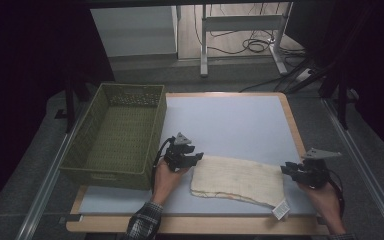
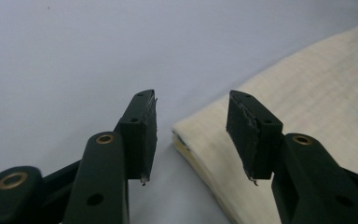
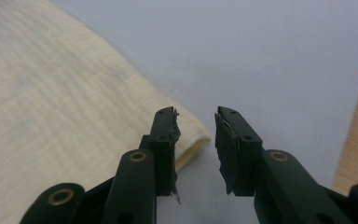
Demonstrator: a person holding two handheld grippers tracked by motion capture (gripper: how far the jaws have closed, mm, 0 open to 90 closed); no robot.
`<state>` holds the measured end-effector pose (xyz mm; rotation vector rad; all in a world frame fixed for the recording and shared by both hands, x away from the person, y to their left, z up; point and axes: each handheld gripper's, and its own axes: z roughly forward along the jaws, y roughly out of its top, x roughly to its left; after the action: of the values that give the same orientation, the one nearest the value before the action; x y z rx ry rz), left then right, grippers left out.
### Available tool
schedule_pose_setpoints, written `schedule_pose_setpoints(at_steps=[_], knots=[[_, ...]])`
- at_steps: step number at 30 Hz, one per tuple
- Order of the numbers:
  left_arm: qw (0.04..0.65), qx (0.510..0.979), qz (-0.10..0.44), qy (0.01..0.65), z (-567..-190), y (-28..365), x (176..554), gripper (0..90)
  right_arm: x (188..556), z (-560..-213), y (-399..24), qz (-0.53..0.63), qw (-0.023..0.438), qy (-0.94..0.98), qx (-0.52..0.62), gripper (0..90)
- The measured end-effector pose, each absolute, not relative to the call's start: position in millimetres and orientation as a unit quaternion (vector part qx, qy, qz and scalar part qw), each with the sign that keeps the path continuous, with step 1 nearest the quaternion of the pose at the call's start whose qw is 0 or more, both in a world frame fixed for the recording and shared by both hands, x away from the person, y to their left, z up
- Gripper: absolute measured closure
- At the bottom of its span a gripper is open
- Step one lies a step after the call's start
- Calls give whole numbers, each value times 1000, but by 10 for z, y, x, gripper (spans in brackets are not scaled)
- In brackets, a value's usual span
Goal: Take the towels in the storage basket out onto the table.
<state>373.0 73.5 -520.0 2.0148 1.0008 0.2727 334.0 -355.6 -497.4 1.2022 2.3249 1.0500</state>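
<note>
A folded cream cloth (image 1: 237, 180) lies flat on the pale blue table top (image 1: 230, 125), with a white label (image 1: 280, 210) at its near right corner. My left gripper (image 1: 198, 157) hovers at the cloth's left end, jaws open; in the left gripper view the gripper (image 2: 192, 135) has the folded corner of the cloth (image 2: 307, 107) just beyond its gap, untouched. My right gripper (image 1: 285, 170) sits at the cloth's right end, open. In the right gripper view the gripper (image 3: 196, 140) frames bare table, with the cloth (image 3: 51, 107) and its corner beside the left jaw.
An olive green mesh basket (image 1: 115, 131) stands on the table's left side, close to my left hand. The table's wooden edge (image 1: 292, 125) runs along the right. Beyond the table are a desk frame and loose cables (image 1: 250, 45) on the floor.
</note>
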Motion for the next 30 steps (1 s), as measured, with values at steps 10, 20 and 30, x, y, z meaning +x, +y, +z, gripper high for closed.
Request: schedule_pose_setpoints(at_steps=[10, 20, 30], knots=[[393, 828, 112, 384, -5395, 639, 3774, 647, 3409, -5139, -3422, 337, 155, 837, 401, 850], [415, 818, 129, 376, -5278, 746, 3593, 858, 3720, -4987, -3373, 339, 177, 837, 391, 867], [421, 808, 131, 391, -5300, 819, 3472, 618, 4176, -5050, -3231, 346, 159, 834, 400, 830]])
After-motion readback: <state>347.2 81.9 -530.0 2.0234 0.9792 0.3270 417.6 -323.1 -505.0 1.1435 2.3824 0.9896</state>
